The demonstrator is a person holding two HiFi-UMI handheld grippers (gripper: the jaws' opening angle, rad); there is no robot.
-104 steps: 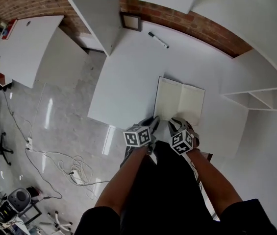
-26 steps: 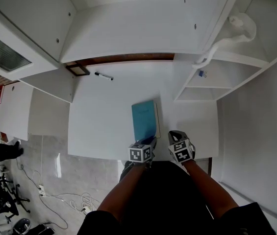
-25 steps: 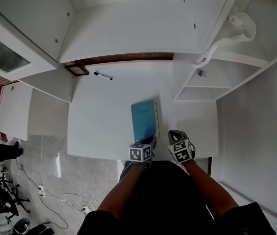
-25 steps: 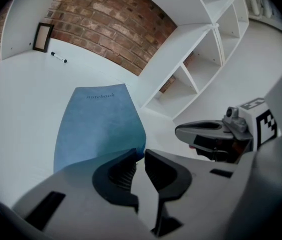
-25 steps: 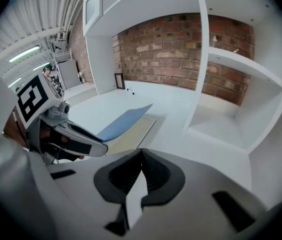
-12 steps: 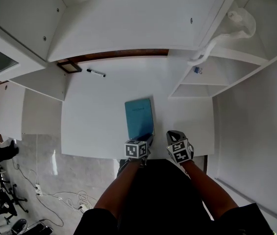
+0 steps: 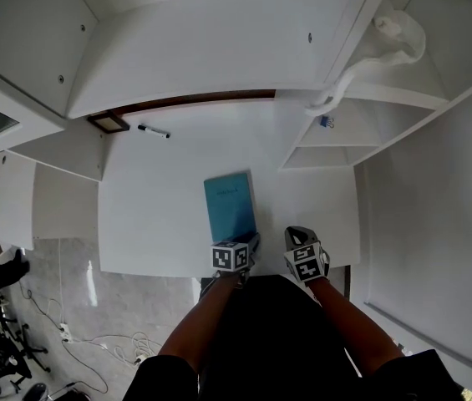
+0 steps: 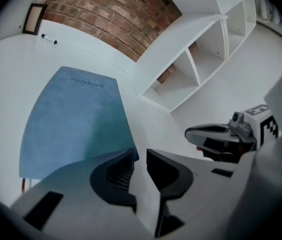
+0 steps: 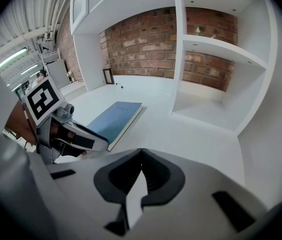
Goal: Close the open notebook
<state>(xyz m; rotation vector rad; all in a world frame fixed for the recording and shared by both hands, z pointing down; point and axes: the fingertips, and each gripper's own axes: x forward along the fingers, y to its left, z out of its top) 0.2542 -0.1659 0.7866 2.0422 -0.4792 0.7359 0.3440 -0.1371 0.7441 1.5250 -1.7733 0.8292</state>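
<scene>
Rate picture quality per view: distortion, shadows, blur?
Head view: heavy fisheye, the shelves bow, notebook sharp. Left gripper view: black circular vignette, shadow darkens the notebook's near end. Right gripper view: same vignette, brick wall sharp, jaws slightly soft.

Before you, the white flat tabletop (image 7: 160,215) carries a teal closed notebook (image 7: 229,207), a black-capped white marker pen (image 7: 153,130) and a small dark-framed board (image 7: 108,122).

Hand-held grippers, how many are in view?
2. The left hand-held gripper, jaws just opened slightly with nothing between them, is at the notebook's near right corner; the right hand-held gripper is over the desk beside it.
</scene>
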